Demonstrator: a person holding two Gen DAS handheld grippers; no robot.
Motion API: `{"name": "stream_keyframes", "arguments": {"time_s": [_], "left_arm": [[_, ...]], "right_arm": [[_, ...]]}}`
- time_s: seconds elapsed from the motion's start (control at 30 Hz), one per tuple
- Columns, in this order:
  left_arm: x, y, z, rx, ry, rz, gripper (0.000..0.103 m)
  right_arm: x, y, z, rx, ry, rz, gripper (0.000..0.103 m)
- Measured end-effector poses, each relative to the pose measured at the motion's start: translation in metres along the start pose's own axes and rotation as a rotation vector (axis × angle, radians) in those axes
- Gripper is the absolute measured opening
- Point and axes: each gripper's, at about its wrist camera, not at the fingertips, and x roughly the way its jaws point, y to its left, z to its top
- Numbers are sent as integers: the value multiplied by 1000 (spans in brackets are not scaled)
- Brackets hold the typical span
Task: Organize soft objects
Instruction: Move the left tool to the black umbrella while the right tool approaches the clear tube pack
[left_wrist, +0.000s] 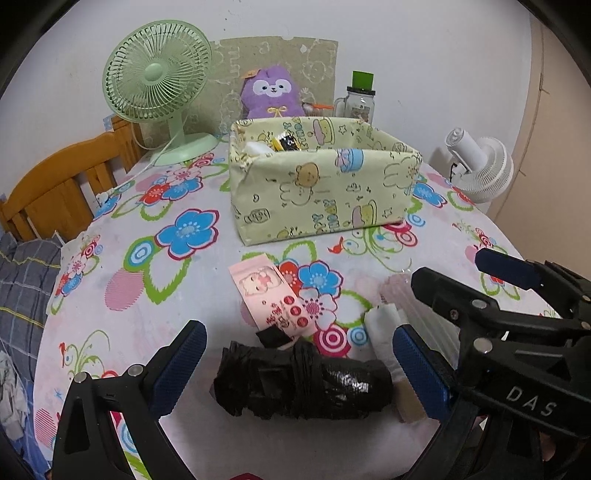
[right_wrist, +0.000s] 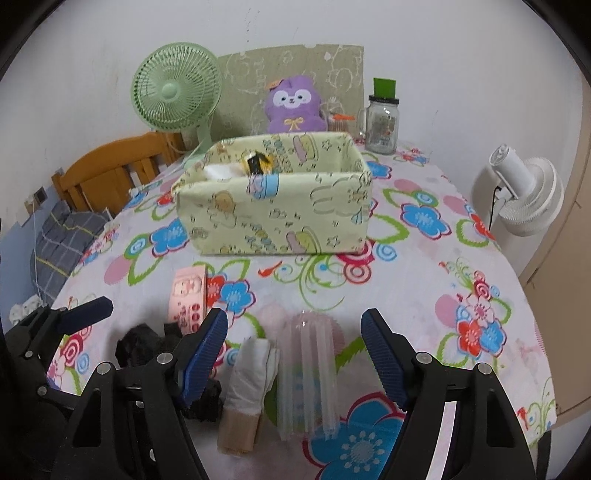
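The left hand-held gripper hangs released over the black plastic-bag roll, its blue pads spread at 9 and 3 o'clock of the roll and touching nothing. The right hand-held gripper is likewise released, its pads straddling the clear straw bundle without contact.

All loose items lie on the near part of the flowered worktop, with the yellow fabric box well beyond them at 12 o'clock. The box already holds a white wad and a small yellow-and-black packet.

Risks, as I judge them:
- The roll is crinkly and slack. A clench on the loose end at 9 o'clock could catch only film, so the roll unwinds or sags on the lift.
- The white folded tissue pack lies just beside the straws at 9 o'clock. The right gripper's inner pad may pinch both together.
- The two grippers sit very near each other, so closing or lifting together could knock them.
- The straws are smooth and many. A light squeeze may let some slide out.

The roll's long axis runs 9 to 3 o'clock in the left wrist view, the tighter, glossy end toward 3. The straws and tissue pack run 6 to 12 o'clock, pointing at the box. The pink sachet lies flat, tilted from 11 to 5 o'clock.
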Motion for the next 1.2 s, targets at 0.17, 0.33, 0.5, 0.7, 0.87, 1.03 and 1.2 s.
{"name": "stream_keyframes", "arguments": {"time_s": [0.17,0.33,0.5,0.7,0.87,1.03,1.2], "left_arm": [[4,0,-8,-2,11,-10,102],[9,-2,-15,12,24,-16,102],[14,-4,-20,29,36,-13,102],[20,-6,-24,68,36,5,103],[21,-6,-25,77,30,14,103],[17,-6,-23,86,24,27,103],[16,-5,-26,64,35,44,103]], "right_arm": [[3,1,-9,-5,16,1,77],[5,-1,-16,2,30,-6,77],[10,-3,-23,14,50,-15,76],[20,-5,-29,25,85,-18,70],[23,-7,-28,34,95,-22,70],[23,-8,-27,36,99,-29,67],[27,-10,-29,40,128,-23,61]]}}
